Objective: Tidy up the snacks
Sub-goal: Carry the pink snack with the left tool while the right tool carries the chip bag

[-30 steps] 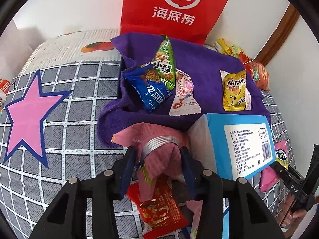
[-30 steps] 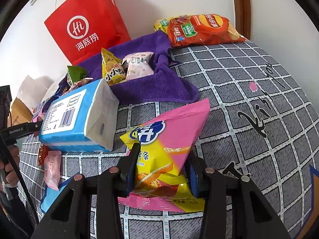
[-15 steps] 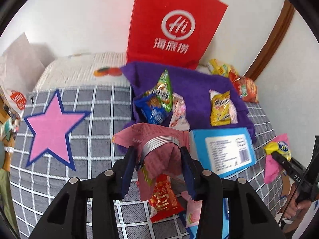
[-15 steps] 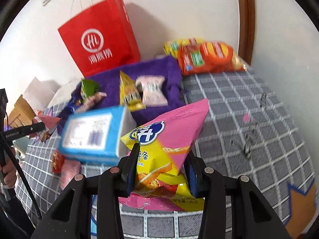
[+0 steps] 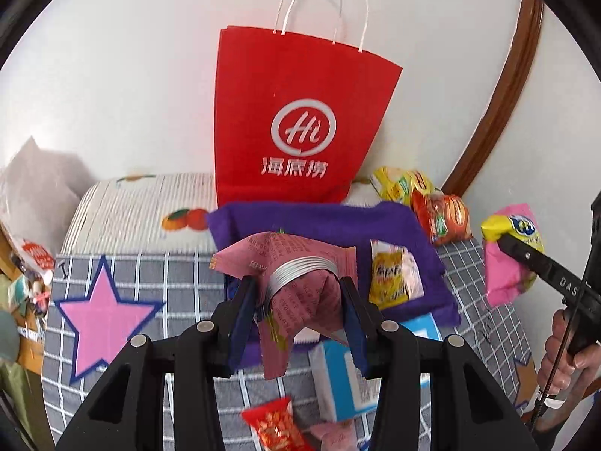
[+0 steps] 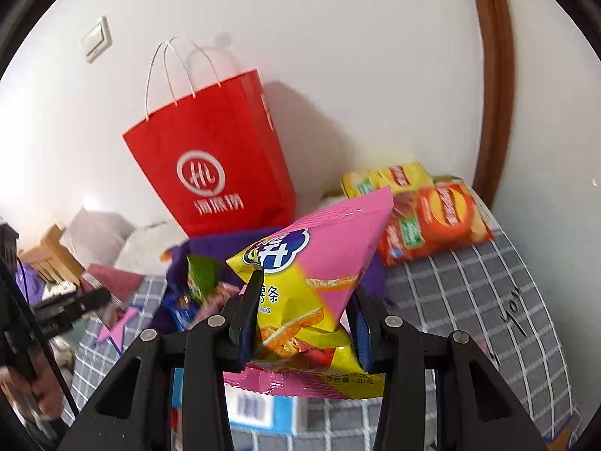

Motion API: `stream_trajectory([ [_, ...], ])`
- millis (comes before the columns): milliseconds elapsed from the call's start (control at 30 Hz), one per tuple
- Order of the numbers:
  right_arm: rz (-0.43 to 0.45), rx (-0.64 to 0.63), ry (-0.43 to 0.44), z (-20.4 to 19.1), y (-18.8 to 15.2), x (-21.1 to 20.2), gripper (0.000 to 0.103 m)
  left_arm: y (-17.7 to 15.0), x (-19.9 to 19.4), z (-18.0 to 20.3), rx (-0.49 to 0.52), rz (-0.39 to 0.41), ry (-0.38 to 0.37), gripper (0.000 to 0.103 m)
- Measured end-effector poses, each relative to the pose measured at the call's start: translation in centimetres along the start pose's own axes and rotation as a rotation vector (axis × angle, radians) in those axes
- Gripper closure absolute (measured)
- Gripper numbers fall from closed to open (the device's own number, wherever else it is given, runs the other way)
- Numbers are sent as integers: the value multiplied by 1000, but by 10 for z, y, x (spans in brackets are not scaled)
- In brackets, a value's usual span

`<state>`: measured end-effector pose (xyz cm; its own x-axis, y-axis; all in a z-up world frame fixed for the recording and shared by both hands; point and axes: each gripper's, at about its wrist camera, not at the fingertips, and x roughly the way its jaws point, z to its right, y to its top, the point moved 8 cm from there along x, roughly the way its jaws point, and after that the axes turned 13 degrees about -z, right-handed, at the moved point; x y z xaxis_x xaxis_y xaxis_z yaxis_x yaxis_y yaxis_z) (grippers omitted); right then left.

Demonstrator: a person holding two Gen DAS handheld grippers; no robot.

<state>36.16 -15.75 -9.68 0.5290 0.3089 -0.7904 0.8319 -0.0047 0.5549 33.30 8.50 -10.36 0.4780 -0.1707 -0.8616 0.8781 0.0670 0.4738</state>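
Held aloft above the checked bedspread [image 5: 112, 387], facing the red paper bag [image 5: 300, 120]: a dusty-pink packet [image 5: 300, 285] pinched in the left gripper [image 5: 298, 312], a pink-and-yellow crisp bag [image 6: 311, 274] clamped in the right gripper [image 6: 302, 319]. Likely risk on the way to the bag: slippery, puffy foil sliding from either grip, or snagging the rim and tipping the bag onto the purple cloth [image 5: 323, 221].

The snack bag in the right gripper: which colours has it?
Pink and yellow snack bag, with a blue logo; clearest in the right wrist view.
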Motion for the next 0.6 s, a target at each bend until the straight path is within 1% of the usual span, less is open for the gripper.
stream_trajectory([
  [200,-12,28,40,-8,33,27,61,28,17,9,-5,4,-9,61],
  [367,-26,33,73,-15,51,48,61,46,34,16,-14,-4,-46,61],
  [533,-44,14,87,-14,54,74,61,52,57,17,-23,-16,-55,61],
  [600,-94,16,78,-9,52,91,61,52,70,17,-21,-46,-42,61],
])
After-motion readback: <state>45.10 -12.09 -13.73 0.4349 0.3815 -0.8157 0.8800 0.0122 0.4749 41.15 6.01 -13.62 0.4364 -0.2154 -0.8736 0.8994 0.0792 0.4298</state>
